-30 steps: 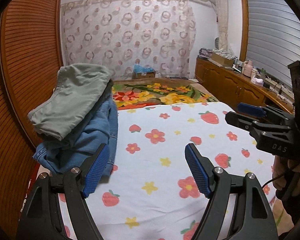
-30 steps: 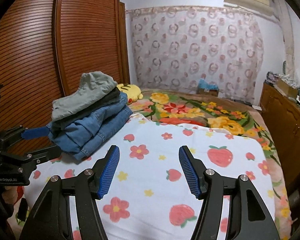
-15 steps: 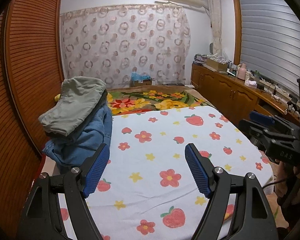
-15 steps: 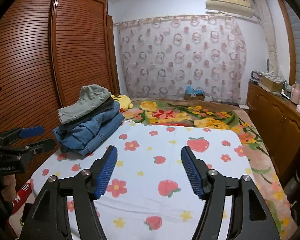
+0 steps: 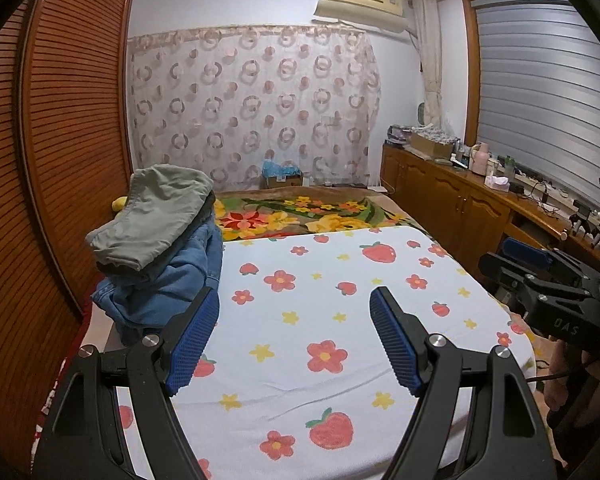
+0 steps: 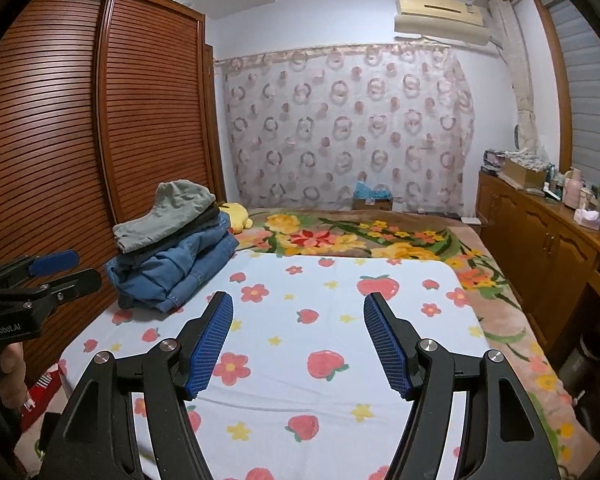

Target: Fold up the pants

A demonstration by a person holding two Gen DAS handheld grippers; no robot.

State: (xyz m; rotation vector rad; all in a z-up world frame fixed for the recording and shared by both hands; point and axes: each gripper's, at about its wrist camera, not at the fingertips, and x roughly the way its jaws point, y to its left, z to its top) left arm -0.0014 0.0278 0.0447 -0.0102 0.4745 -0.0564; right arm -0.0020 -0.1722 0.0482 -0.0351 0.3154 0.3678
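Folded pants stack (image 5: 156,240) at bed's far-left corner, long axis running away along wardrobe (image 5: 60,140), nearer left gripper (image 5: 294,340) than right gripper (image 6: 298,336); both wide open, empty, right's jaws just widened.

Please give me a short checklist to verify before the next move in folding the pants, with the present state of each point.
1. Left gripper open, nothing between the pads: ok.
2. Right gripper open, nothing held: ok.
3. Strawberry sheet bare where a pair would be spread: ok.
4. Stack of pants sits by the wardrobe, grey-green pair on top, within view: ok.
5. Which pairs there are already folded: cannot tell.
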